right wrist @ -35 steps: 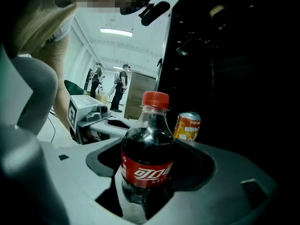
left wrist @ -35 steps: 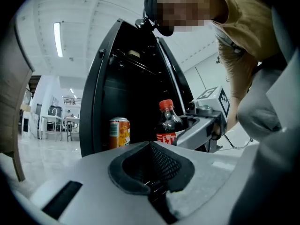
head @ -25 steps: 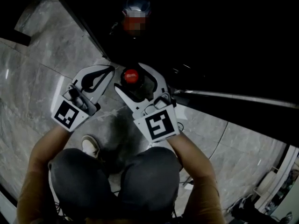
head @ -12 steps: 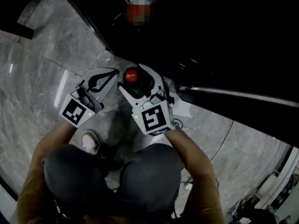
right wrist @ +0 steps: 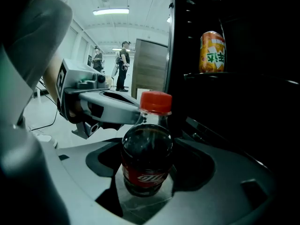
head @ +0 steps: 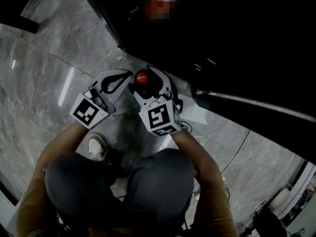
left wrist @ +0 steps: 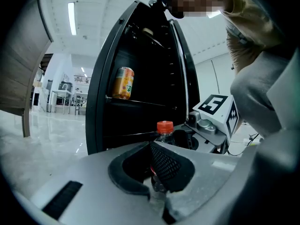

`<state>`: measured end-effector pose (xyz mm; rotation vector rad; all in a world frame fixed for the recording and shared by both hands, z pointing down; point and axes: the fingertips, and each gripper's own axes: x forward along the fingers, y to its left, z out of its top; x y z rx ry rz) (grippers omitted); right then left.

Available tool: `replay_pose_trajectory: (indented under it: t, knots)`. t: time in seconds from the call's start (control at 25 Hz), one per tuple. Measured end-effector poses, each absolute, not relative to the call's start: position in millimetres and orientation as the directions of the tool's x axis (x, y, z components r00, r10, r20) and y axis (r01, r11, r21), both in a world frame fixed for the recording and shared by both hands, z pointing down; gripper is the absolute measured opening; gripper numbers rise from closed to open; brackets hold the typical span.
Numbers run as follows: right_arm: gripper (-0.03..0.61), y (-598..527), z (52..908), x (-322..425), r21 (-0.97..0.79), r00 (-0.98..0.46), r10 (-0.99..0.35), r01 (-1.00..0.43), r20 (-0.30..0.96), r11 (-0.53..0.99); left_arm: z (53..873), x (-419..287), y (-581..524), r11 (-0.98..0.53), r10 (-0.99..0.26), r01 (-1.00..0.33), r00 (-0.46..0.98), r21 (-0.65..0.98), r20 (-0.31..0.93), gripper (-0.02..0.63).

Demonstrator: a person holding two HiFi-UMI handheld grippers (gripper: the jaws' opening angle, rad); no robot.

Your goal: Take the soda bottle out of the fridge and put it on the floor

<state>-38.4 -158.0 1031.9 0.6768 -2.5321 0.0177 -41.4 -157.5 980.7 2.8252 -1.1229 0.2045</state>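
A soda bottle (right wrist: 146,158) with dark drink, a red label and a red cap (head: 142,76) stands upright between the jaws of my right gripper (right wrist: 146,175), which is shut on its body. In the head view the right gripper (head: 143,81) holds it just outside the open black fridge (head: 222,43), above the marble floor (head: 49,58). Whether the bottle's base touches the floor is hidden. My left gripper (head: 127,75) sits close to the left of the bottle, jaws together with nothing in them. From the left gripper view the cap (left wrist: 164,126) shows beyond the jaws.
An orange can (left wrist: 123,83) stands on a fridge shelf, with the can (right wrist: 212,51) above and right of the bottle. The fridge door edge (head: 247,102) runs to the right. The person's shoe (head: 97,146) and knees are below the grippers. Two people (right wrist: 123,64) stand far off.
The right gripper with the bottle has drawn a little away from the fridge interior, and the left gripper has kept beside it. The head camera has shifted too.
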Motion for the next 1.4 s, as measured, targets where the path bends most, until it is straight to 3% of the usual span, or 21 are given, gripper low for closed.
replay_pose_trajectory:
  t: [0.64, 1.4]
  knots:
    - [0.310, -148, 1090, -38, 0.141, -0.674, -0.431, -0.441, 0.600, 0.886, 988, -43, -150, -0.738, -0.664, -0.675, 0.730, 0.019, 0.166, 0.002]
    - [0.311, -142, 1091, -29, 0.199, -0.651, -0.448, -0.422, 0.613, 0.884, 982, -40, -151, -0.734, -0.668, -0.678, 0.728, 0.020, 0.157, 0.002]
